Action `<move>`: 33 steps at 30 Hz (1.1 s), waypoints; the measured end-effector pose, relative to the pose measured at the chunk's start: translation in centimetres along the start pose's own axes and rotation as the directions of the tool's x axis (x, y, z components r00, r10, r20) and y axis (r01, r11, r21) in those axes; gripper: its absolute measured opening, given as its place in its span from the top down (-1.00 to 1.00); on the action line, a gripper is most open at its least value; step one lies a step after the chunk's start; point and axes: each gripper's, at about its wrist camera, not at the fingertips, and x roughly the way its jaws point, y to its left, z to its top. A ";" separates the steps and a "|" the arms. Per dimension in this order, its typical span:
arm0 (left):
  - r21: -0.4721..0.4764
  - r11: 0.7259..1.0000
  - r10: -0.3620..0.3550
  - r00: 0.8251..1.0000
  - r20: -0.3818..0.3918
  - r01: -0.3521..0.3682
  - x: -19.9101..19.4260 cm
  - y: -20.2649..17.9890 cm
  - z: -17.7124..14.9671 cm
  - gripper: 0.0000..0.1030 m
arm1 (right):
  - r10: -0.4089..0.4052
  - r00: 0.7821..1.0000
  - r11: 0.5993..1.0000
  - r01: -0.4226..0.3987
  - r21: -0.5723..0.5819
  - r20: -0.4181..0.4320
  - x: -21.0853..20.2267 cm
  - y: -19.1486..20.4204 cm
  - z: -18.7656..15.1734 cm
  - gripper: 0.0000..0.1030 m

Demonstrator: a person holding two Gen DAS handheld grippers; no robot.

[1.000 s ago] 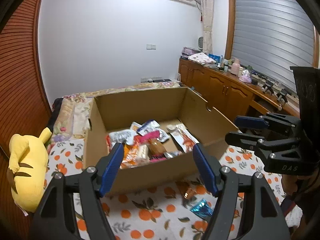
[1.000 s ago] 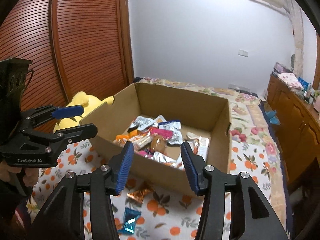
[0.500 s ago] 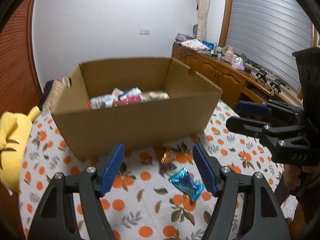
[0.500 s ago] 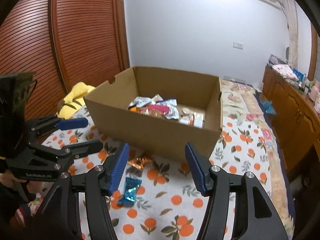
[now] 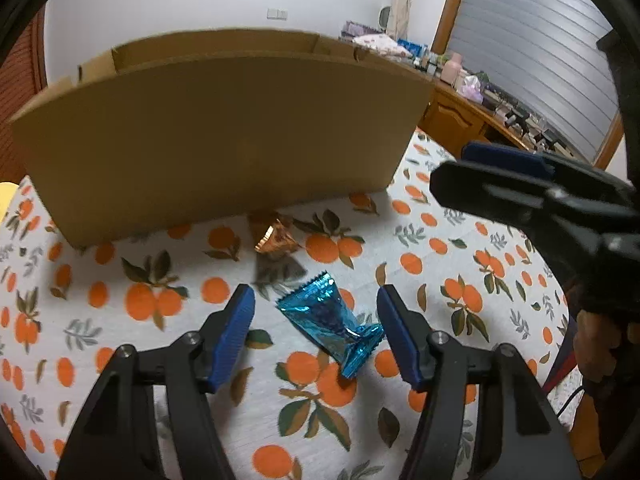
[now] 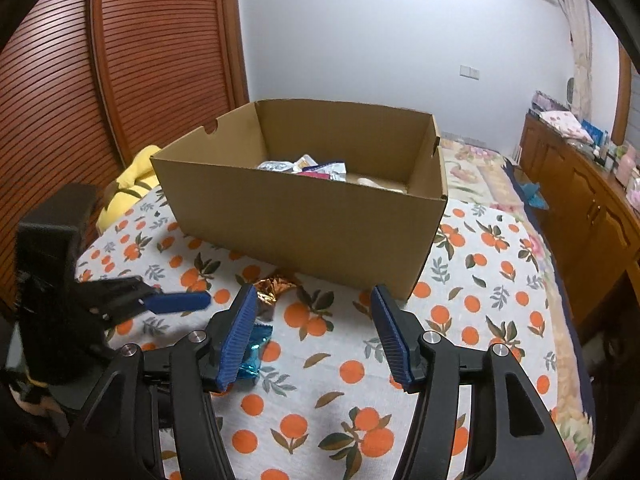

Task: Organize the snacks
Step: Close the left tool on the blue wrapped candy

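The left gripper point(image 5: 316, 332) has dropped low, its released jaws now straddling a blue snack packet point(image 5: 330, 322) near the orange-print bedspread's point(image 5: 440, 264) front edge, ready to grasp, while the right gripper point(image 6: 312, 334) hovers released before the cardboard box point(image 6: 304, 216) in a bedroom.

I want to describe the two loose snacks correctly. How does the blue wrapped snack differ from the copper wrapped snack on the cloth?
The blue wrapped snack lies between the open fingers of the left gripper; the copper wrapped snack lies farther off, close to the cardboard box. The blue one looks longer, the copper one more crumpled. Both are shiny foil, outside the box, on the orange-print cloth.
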 end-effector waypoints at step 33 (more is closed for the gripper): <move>0.013 0.998 0.055 0.998 -0.019 -0.055 0.3 1.2 -2.0 0.60 | 0.017 0.997 1.000 -0.017 0.002 -0.074 3.7 0.6 -1.1 -0.17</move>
